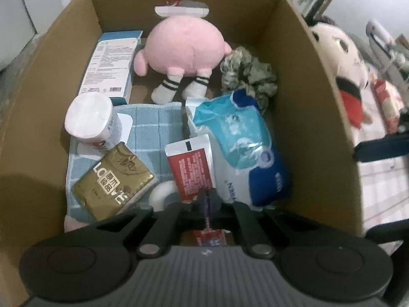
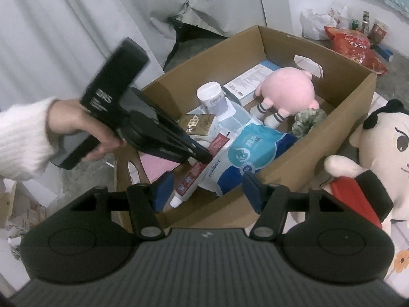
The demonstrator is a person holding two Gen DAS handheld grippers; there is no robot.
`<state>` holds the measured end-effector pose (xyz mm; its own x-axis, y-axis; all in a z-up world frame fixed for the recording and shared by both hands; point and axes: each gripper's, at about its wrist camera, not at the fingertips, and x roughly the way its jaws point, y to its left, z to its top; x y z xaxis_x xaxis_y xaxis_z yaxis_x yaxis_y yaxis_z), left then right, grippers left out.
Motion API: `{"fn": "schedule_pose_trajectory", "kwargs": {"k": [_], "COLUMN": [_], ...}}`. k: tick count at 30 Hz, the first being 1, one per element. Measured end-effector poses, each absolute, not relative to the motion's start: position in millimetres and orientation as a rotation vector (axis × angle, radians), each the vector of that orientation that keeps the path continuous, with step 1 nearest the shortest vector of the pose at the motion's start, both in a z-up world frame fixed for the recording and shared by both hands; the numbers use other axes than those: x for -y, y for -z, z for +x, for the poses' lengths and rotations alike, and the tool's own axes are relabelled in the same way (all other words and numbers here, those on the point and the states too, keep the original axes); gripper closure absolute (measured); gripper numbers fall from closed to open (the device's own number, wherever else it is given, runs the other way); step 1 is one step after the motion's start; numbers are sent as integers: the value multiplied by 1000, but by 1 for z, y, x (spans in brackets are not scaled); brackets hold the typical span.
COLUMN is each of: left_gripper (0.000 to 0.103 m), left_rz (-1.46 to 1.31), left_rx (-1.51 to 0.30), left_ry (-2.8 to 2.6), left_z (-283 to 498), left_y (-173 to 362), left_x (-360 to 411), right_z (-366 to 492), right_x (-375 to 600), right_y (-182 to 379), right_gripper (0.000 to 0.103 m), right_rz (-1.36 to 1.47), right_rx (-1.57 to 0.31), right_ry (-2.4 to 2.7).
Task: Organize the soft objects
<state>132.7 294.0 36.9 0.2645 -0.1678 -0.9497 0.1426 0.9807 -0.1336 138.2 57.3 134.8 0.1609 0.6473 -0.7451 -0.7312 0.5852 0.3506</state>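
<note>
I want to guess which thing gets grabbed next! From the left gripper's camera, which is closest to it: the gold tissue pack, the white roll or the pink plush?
1. gold tissue pack, near left.
2. white roll, left, midway.
3. pink plush, far end.

Two plush toys [image 1: 179, 48] [image 2: 383, 153], one cardboard box [image 1: 306, 102], one toothpaste tube [image 1: 191, 168], one tissue pack [image 1: 112, 181], one wipes pack [image 1: 250, 148].

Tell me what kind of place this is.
Probably a lived-in home room, maybe a bedroom: a cardboard box of household items on the floor, a big plush doll beside it, and curtains behind.
</note>
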Motion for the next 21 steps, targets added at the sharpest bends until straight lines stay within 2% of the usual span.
{"fn": "schedule_pose_trajectory", "kwargs": {"k": [6,10,14,18,21], "left_gripper": [103,102,102,93,93], "left_rz": [-41,-54,28,6,8], "left_rx": [-1358,-1443,-1392,-1295,-1271], "left_ry": [256,269,274,272,239], "left_z": [137,141,130,123,126], "left_y": [-26,5,-16,-46,-54], "left_x": [-291,-278,-272,-287,-296], "right_z": [134,133,128,127,128], "right_x": [-59,-61,-58,-54,-53], "right_y": [-135,-134,-135,-134,-135], "right_gripper": [43,43,42,42,42], "right_rz": [-107,-105,-125,-112,-96], "right_rx": [-1007,-1012,-1011,-1004,-1001], "right_ry": [-997,-997,-1000,-995,-984]}}
